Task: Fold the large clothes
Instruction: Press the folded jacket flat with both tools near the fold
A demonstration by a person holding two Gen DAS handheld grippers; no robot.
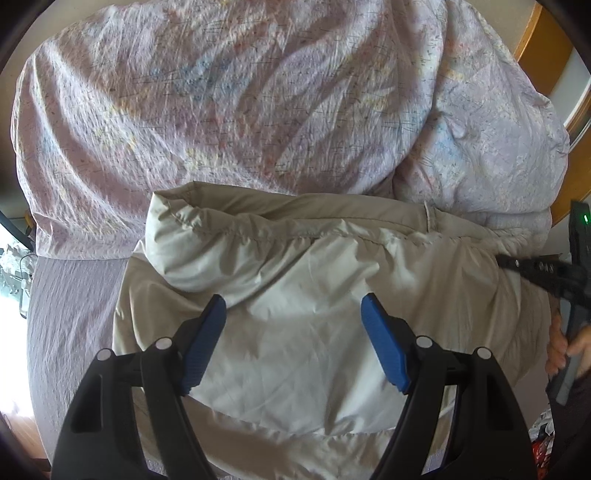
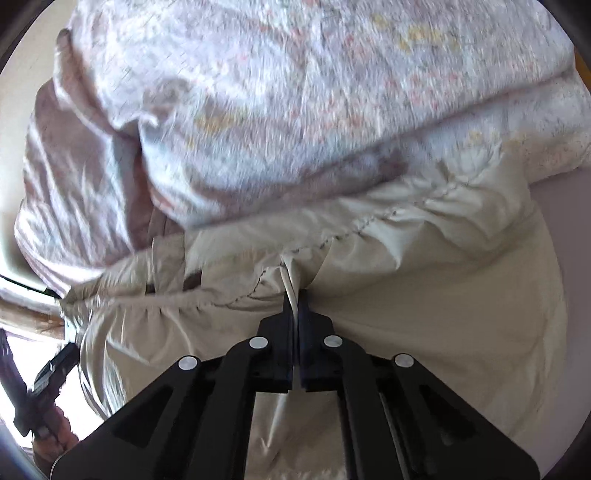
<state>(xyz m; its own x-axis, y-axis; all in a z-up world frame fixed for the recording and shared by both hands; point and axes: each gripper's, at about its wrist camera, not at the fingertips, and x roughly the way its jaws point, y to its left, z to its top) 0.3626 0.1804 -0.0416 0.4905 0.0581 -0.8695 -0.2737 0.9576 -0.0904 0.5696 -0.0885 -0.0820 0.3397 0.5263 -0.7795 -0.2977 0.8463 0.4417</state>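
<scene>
- We see a beige padded garment [image 1: 295, 295] spread over a bed [image 1: 70, 314] with a mauve ribbed sheet; the garment lies toward the near edge of the bed, and its gathered, stitched seam runs across its far side.
- Behind the garment, toward the far side of the bed, a bulky floral duvet [image 1: 229, 99] is heaped; its near edge touches and slightly overlaps the garment's far edge.
- The left gripper [image 1: 293, 310] has its jaws spread wide, the blue pads [image 1: 384, 347] standing apart on either side of a smooth stretch of the beige cloth. Whether the pads touch the fabric we cannot tell; nothing is pinched between them.
- The right gripper [image 2: 295, 301] is clenched: its two dark fingers meet, with a thin fold of the beige garment [image 2: 424, 295] caught between them just below the stitched seam. A strip of pale cloth shows in the slit between the fingers.
- In the left wrist view, the right gripper [image 1: 509, 264] comes in from the right edge, its tip on the garment's right side, with the person's hand [image 1: 561, 343] wrapped around its handle.
- In the right wrist view, the left gripper's body and the hand [image 2: 51, 439] holding it appear at the lower left, beside the garment's left edge.
- A wooden frame [image 1: 535, 33] shows beyond the duvet at the upper right.
- The right wrist view is blurred, so finer detail of the duvet [image 2: 295, 110] is unclear.
</scene>
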